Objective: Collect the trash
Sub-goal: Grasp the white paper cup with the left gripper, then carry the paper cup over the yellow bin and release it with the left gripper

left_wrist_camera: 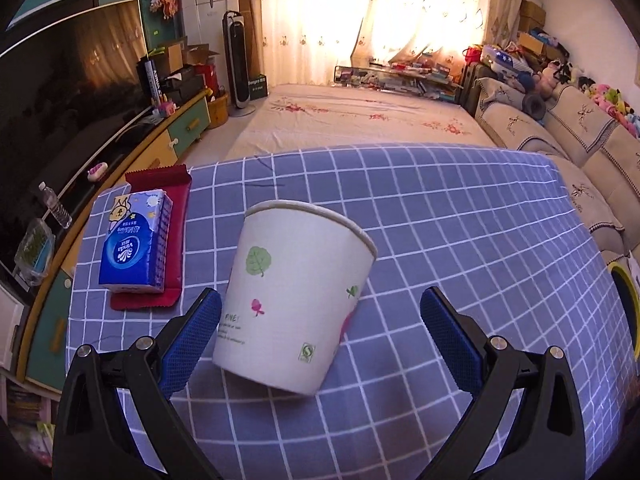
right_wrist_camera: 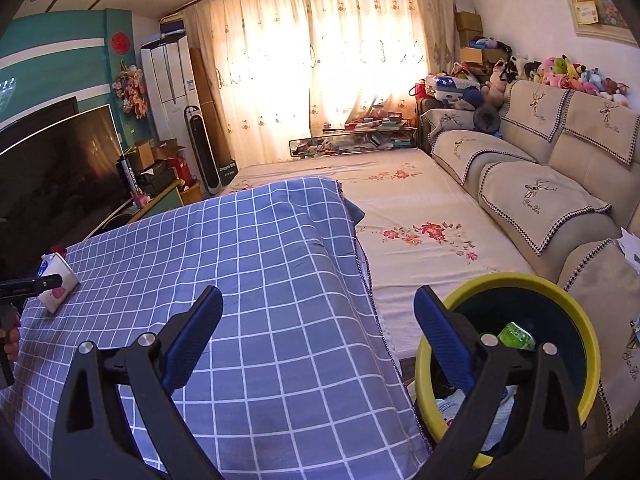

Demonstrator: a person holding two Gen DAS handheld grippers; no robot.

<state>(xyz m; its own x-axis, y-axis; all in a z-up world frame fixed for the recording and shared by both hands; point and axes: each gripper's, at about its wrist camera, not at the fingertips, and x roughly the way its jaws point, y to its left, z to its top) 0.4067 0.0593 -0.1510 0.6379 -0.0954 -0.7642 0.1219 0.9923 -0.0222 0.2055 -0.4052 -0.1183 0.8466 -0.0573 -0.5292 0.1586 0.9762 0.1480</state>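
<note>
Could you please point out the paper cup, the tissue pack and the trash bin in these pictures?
paper cup (left_wrist_camera: pixel 296 304), left wrist view, side wall.
tissue pack (left_wrist_camera: pixel 134 246), left wrist view, blue top face.
trash bin (right_wrist_camera: pixel 576 320), right wrist view, yellow rim.

Tilted paper cup (left_wrist_camera: pixel 294 300) between wide-spread jaws of left gripper (left_wrist_camera: pixel 320 316), on checked cloth (left_wrist_camera: pixel 460 240).

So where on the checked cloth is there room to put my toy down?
Plenty: the checked cloth is bare from the paper cup across to its right edge, beside the yellow-rimmed bin. The far left corner is crowded: tissue pack on a red wrapper.
</note>
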